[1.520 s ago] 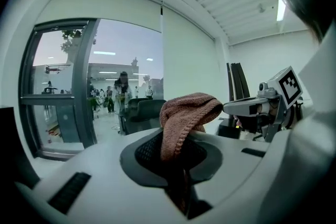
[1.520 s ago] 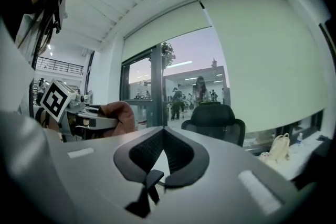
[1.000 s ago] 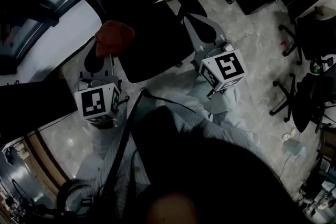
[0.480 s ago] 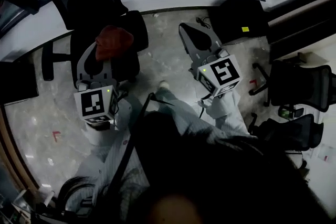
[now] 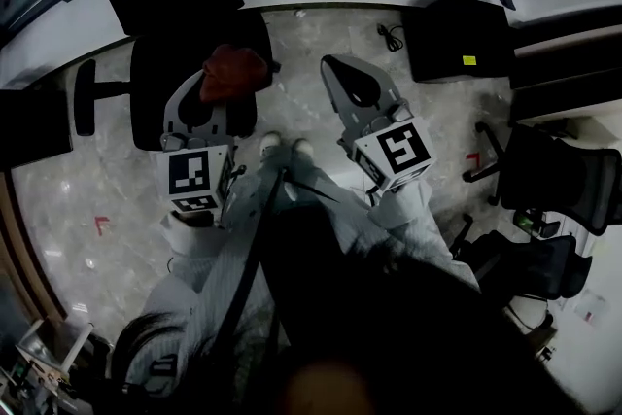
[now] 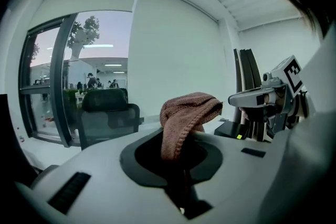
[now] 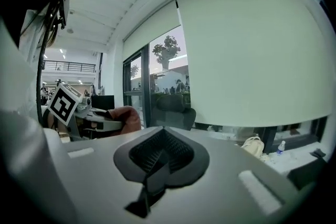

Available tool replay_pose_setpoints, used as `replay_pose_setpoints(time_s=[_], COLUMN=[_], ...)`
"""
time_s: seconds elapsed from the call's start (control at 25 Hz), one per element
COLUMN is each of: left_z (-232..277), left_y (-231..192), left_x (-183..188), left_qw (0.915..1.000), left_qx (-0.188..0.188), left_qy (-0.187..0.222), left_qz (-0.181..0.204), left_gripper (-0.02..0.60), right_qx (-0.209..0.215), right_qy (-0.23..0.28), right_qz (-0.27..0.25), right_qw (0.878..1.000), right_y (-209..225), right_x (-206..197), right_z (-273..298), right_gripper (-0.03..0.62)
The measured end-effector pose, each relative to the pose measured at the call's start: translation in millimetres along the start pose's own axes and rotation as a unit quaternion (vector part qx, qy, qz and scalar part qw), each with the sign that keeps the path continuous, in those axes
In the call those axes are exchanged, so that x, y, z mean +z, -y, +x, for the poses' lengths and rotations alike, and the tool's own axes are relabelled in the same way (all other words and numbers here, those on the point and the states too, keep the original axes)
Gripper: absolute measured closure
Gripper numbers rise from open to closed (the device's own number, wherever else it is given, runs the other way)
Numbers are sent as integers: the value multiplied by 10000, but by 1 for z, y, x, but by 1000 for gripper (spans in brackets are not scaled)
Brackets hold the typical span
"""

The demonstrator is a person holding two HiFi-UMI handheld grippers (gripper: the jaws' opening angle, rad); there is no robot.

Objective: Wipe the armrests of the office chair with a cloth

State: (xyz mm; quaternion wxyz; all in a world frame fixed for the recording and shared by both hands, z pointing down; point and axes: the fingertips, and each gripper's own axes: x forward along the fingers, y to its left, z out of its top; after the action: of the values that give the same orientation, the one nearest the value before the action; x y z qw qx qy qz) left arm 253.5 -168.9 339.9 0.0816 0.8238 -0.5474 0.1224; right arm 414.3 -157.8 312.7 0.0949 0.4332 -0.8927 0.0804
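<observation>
1. Head view, L side: dark office chair (image 5: 180,78), w/ one armrest (image 5: 86,97) sticking out at its left. Pale stone floor (image 5: 58,199) all round.
2. Just right of that, the left gripper (image 5: 222,97). Its jaws are clamped on a reddish-brown cloth (image 5: 233,71). The cloth is bunched at the tips and, seen from above, overlaps the office chair's right edge.
3. Left gripper view: the left gripper (image 6: 181,139) has its jaws nearly together, pinching the cloth (image 6: 186,113) low down. The cloth rises from betw. them and folds over to the right. The office chair (image 6: 105,113) stands beyond, left of the cloth and apart from it, so no contact.
4. Centre, head view: the person's pale shoes (image 5: 272,147), betw. the two tools.
5. Right of centre: the right gripper (image 5: 342,78), alongside the left one and apart from the cloth.
6. Right gripper view: the right gripper (image 7: 160,157) has its ridged pads closed together w/ nothing betw. them. The cloth (image 7: 126,118) shows at far left, at the other tool's tip.
7. R side, head view: black case (image 5: 457,34) on the floor, and further chairs (image 5: 559,175).
</observation>
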Motion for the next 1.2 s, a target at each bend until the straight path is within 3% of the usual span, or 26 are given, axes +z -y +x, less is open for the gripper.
replay_pose_setpoints(time_s=[0.16, 0.36, 0.48, 0.6, 0.84, 1.2], left_z=[26, 60, 87, 121, 191, 297], left_y=[9, 25, 26, 13, -33, -72], left_x=[-42, -136, -194, -236, -249, -238], left_qw=[9978, 9811, 9703, 9647, 9665, 9596], left_qx=[-348, -945, -1014, -893, -675, -557], left_qy=[-527, -1549, -2059, -2398, -2468, -2735], left_qz=[-182, -667, -770, -616, -188, 350], left_gripper=[538, 538, 538, 537, 537, 537], right_qx=[105, 243, 272, 280, 170, -144], right_qy=[-61, -294, -567, -737, -960, -1114], right_qz=[110, 228, 386, 590, 955, 1199], right_qw=[9999, 9990, 9973, 9951, 9906, 9864], right_y=[7, 7, 9, 13, 24, 46], right_x=[-20, -56, -86, -112, -143, -166], right_z=[15, 34, 42, 53, 68, 67], right_gripper=[592, 592, 592, 592, 592, 592])
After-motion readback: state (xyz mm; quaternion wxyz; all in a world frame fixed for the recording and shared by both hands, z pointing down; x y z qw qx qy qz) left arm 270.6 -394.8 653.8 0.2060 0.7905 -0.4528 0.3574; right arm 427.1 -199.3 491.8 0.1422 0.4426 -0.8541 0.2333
